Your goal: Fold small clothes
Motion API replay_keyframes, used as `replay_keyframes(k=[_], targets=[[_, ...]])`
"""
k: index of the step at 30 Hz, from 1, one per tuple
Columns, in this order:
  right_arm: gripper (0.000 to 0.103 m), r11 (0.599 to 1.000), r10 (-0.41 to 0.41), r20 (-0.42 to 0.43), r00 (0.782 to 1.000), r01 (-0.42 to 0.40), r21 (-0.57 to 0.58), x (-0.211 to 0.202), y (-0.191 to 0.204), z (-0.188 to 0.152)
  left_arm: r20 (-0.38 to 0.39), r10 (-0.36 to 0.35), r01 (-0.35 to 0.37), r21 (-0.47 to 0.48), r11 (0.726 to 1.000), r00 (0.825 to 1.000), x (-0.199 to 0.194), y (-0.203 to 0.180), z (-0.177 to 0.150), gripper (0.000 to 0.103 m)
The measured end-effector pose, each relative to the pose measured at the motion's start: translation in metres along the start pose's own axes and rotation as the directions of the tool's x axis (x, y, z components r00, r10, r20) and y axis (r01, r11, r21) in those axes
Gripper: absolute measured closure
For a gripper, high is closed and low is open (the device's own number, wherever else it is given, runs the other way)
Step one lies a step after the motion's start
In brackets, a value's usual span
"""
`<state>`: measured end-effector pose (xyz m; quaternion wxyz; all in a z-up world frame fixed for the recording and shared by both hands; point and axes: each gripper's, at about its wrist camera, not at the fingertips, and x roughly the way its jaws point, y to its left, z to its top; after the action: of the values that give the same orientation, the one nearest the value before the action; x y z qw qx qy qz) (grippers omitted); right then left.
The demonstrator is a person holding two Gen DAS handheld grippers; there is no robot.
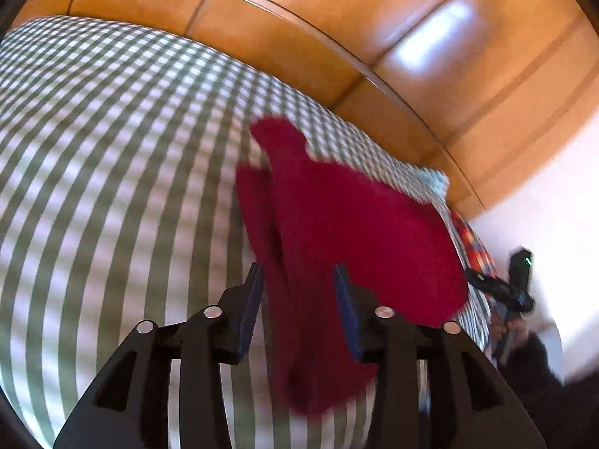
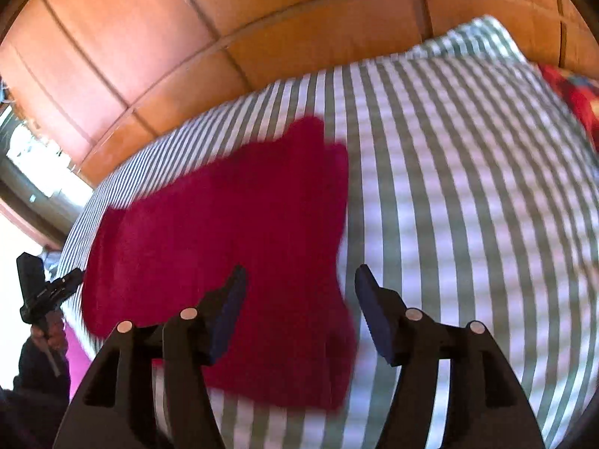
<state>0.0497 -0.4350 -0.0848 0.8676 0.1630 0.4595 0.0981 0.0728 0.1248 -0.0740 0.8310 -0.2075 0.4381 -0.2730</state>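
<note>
A dark red small garment lies flat on a green-and-white checked bedcover. My left gripper is open just above the garment's near left part, with cloth showing between the fingers. In the right wrist view the same red garment spreads to the left. My right gripper is open over its near right edge. Both views are blurred by motion. The right gripper also shows in the left wrist view, and the left gripper in the right wrist view.
A wooden panelled wall runs behind the bed. A red patterned cloth lies at the far right of the bedcover, also seen in the left wrist view. A light blue item sits near the bed's far edge. A pink item shows at the left edge.
</note>
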Motion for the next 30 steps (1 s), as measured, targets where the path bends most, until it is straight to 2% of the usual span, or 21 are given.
replay_keyframes(k=[1,4,7,8,9,10,11,12,13,18,21,23,25,28,30], targets=[[0.043,1.000,0.000,-0.018,1.000,0.000,0.001,-0.001,-0.001,-0.014,0.000,-0.012,0.012,0.006,1.000,1.000,-0.006,-0.002,-0.012,0.048],[0.043,1.000,0.007,-0.030,1.000,-0.007,0.020,-0.001,-0.004,-0.034,-0.034,-0.037,0.039,0.044,0.998,0.999,-0.014,-0.012,-0.044,0.048],[0.045,0.999,0.006,-0.026,1.000,-0.005,0.047,0.007,-0.006,-0.036,-0.046,-0.028,0.032,0.078,0.996,0.999,-0.005,-0.020,-0.060,0.048],[0.056,0.999,0.005,-0.036,0.999,-0.004,0.039,0.010,-0.004,-0.036,-0.049,-0.026,0.030,0.086,0.996,0.998,0.000,-0.023,-0.062,0.048],[0.062,1.000,0.000,-0.042,0.999,0.001,0.029,0.013,-0.003,-0.038,-0.052,-0.022,0.027,0.105,0.994,0.998,0.005,-0.026,-0.064,0.049],[0.071,1.000,-0.019,-0.043,0.999,0.019,0.015,0.015,0.001,-0.038,-0.065,-0.018,0.026,0.126,0.992,0.998,0.010,-0.028,-0.066,0.070],[0.083,1.000,-0.028,-0.043,0.999,0.028,0.008,0.014,0.005,-0.038,-0.079,-0.001,0.013,0.149,0.989,0.997,0.013,-0.031,-0.067,0.086],[0.085,0.999,-0.035,-0.040,0.999,0.035,0.003,0.012,0.008,-0.037,-0.081,0.030,-0.015,0.177,0.984,0.996,0.014,-0.033,-0.067,0.090],[0.088,0.999,-0.048,-0.027,0.999,0.047,-0.012,0.007,0.013,-0.036,-0.077,0.030,-0.015,0.187,0.982,0.997,0.010,-0.034,-0.066,0.095],[0.091,0.994,-0.054,0.007,0.998,0.055,-0.092,-0.030,0.033,-0.046,-0.015,0.020,-0.015,0.266,0.964,1.000,-0.036,-0.034,-0.056,0.097],[0.091,0.991,-0.079,-0.048,0.996,0.074,-0.109,-0.027,0.033,-0.077,-0.064,0.038,-0.019,0.266,0.964,0.997,-0.035,-0.029,-0.069,0.097],[0.092,0.995,-0.079,-0.084,0.993,0.073,-0.069,-0.023,0.021,-0.101,-0.133,0.073,-0.039,0.241,0.970,0.988,-0.024,-0.016,-0.093,0.097],[0.092,0.999,-0.054,-0.093,0.994,0.053,-0.009,-0.021,0.013,-0.119,-0.159,0.052,-0.028,0.152,0.988,0.986,-0.018,-0.001,-0.111,0.097],[0.091,0.999,-0.036,-0.081,0.996,0.038,0.025,-0.023,0.013,-0.123,-0.125,0.022,-0.011,0.085,0.996,0.992,-0.024,0.002,-0.117,0.096],[0.086,0.999,-0.040,-0.090,0.995,0.041,0.008,-0.024,0.015,-0.117,-0.108,0.001,0.006,0.065,0.998,0.994,-0.029,-0.003,-0.109,0.094]])
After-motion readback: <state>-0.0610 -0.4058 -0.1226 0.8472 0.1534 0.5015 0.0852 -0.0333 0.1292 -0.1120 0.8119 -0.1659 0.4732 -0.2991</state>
